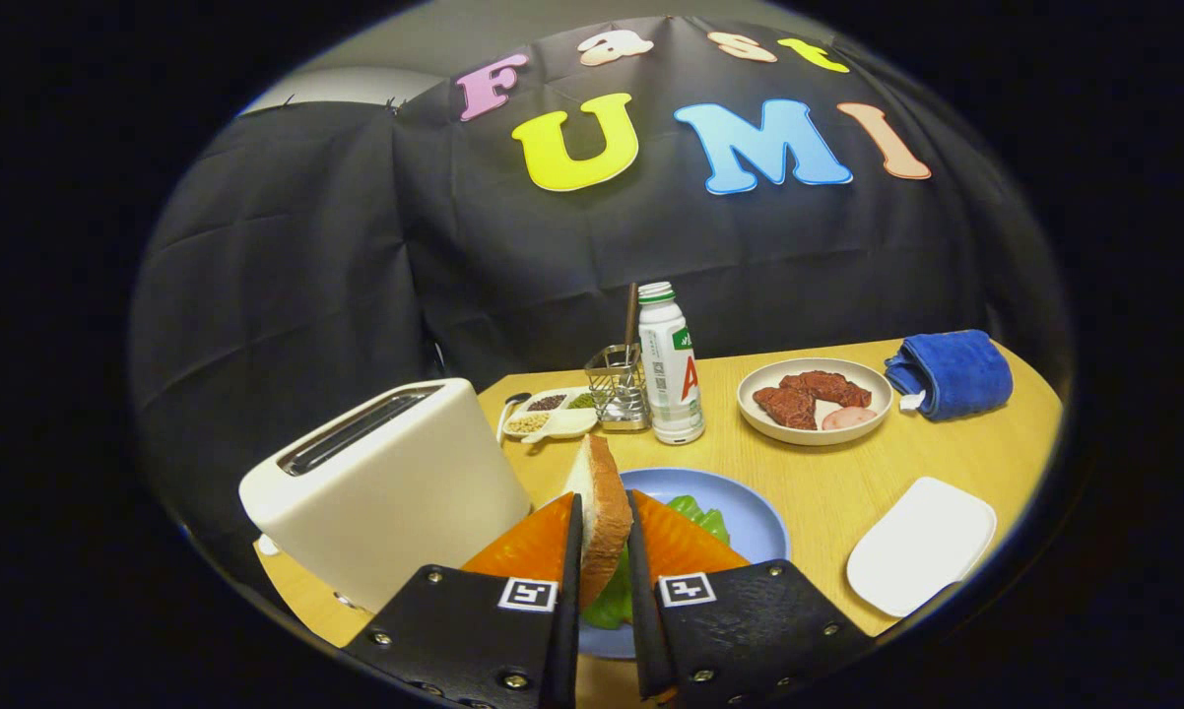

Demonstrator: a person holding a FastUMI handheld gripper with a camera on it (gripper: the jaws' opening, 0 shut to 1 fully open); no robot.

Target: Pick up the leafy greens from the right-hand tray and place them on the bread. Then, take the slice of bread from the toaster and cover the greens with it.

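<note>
In the gripper view, low in the middle of the frame, the two-finger gripper (604, 537) with black bodies and orange fingers (533, 545) stands pinching a slice of pale bread with a brown crust (600, 507). The slice stands on edge between the fingers, both pads pressed against its flat sides, its upper corner rising above the fingertips.

Directly beneath and just beyond the fingers sits a round light-blue plate (750, 522) on the pale wooden table (828, 483). On that plate lie the glossy green leafy greens (698, 515), showing past the right finger and again lower down between the two fingers, under the held slice. Whether another slice of bread lies under the greens I cannot tell from here.

To the lower left, just beside the left finger, is the cream-white two-slot toaster (395, 483), its dark slots facing up.

Toward the lower right lies a flat white rounded-rectangle tray (922, 545), well apart from the plate.

Further back, around the centre of the frame, stand a white plastic bottle with a green cap (671, 364), a small wire-mesh metal holder (618, 389) touching or just beside it, and a white divided dish of seeds and grains (551, 414) to the left of that. To the right of centre is a round cream plate with reddish-brown meat pieces (815, 399), and past it a folded blue cloth (950, 372) near the table's far right rim.
</note>
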